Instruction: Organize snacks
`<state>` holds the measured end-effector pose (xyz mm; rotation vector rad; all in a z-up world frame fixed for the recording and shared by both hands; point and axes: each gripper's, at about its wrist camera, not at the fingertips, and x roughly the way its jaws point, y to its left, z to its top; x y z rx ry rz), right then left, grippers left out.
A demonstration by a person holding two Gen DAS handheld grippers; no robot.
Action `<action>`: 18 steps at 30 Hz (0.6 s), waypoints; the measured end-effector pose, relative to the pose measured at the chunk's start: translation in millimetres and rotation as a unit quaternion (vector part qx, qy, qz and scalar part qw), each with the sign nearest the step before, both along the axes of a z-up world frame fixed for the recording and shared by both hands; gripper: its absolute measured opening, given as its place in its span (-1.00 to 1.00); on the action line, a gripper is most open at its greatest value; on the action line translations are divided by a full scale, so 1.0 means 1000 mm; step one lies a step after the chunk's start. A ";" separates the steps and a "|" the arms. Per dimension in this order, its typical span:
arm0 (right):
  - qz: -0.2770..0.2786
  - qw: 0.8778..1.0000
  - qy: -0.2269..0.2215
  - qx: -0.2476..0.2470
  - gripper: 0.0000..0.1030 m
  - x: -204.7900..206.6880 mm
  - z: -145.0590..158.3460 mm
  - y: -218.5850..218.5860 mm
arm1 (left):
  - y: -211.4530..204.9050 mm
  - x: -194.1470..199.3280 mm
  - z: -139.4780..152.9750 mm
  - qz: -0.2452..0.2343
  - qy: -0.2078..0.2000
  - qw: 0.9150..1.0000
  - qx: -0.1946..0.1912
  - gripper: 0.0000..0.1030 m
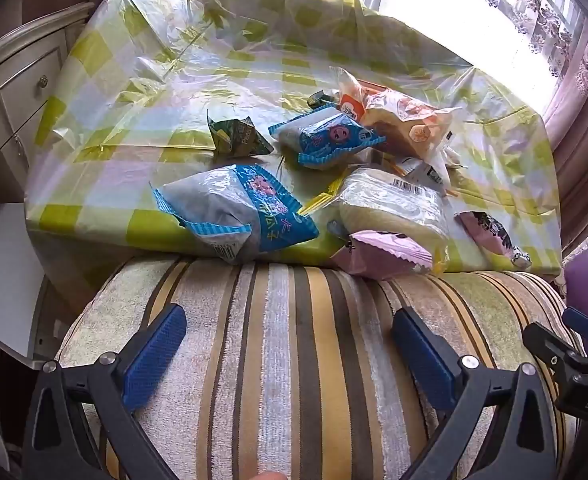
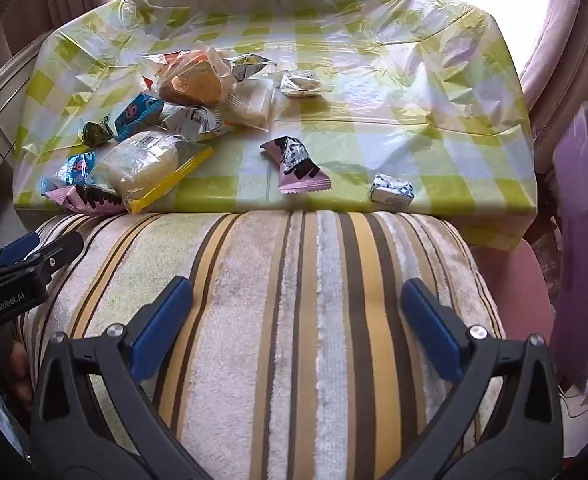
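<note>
Hovering over a striped cushion (image 2: 294, 320), the right gripper (image 2: 297, 316) is held with its jaws spread wide and nothing between them; the left gripper (image 1: 290, 348) is likewise wide and bare. Snack packets (image 2: 146, 136) are heaped on the left part of a table (image 2: 453, 128) covered by a green checked plastic sheet, just beyond the cushion. A pink packet (image 2: 295, 166) and a small white-and-blue wrapped piece (image 2: 391, 193), possibly a candy, are seen apart near the table's near edge.
</note>
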<state>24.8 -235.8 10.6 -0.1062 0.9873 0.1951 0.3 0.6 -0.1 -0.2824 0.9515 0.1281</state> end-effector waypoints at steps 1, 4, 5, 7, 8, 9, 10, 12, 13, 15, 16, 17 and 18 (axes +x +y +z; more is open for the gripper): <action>0.000 1.000 0.009 -0.006 1.00 0.000 0.000 0.000 | 0.000 0.000 0.000 0.000 0.001 1.000 0.001 1.00; 0.000 1.000 0.008 -0.007 1.00 0.001 -0.001 0.002 | 0.002 0.002 0.000 -0.001 0.003 1.000 0.002 1.00; 0.000 1.000 0.008 -0.003 1.00 0.001 -0.001 0.001 | 0.004 0.002 0.000 -0.001 0.003 1.000 0.002 1.00; 0.000 1.000 0.008 -0.004 1.00 0.002 0.001 0.002 | 0.002 0.004 -0.002 0.002 0.004 1.000 0.005 1.00; 0.000 1.000 0.007 -0.004 1.00 0.001 0.002 0.001 | 0.003 0.005 -0.003 0.002 0.004 1.000 0.006 1.00; 0.000 1.000 0.007 -0.004 1.00 0.002 0.001 0.001 | 0.004 0.003 -0.002 0.001 0.001 1.000 0.005 1.00; 0.000 1.000 0.006 -0.003 1.00 0.002 0.001 0.001 | 0.005 0.003 -0.002 0.002 0.000 1.000 0.006 1.00; 0.000 1.000 0.006 -0.002 1.00 0.002 0.001 0.001 | 0.000 -0.001 -0.001 0.005 0.000 1.000 0.011 1.00; 0.000 1.000 0.006 -0.001 1.00 0.002 0.001 0.001 | 0.000 -0.002 -0.001 0.006 0.000 1.000 0.010 1.00; 0.001 1.000 0.005 -0.002 1.00 0.000 0.001 0.001 | 0.001 -0.003 -0.001 0.006 0.000 1.000 0.010 1.00; 0.001 1.000 0.005 -0.002 1.00 0.000 0.001 0.001 | 0.002 -0.003 -0.001 0.006 -0.001 1.000 0.009 1.00; 0.001 1.000 0.004 -0.003 1.00 0.000 0.001 0.001 | 0.000 -0.002 0.001 0.005 0.002 1.000 0.011 1.00; 0.001 1.000 0.004 -0.003 1.00 0.000 0.001 0.001 | 0.000 -0.002 0.001 0.006 0.002 1.000 0.012 1.00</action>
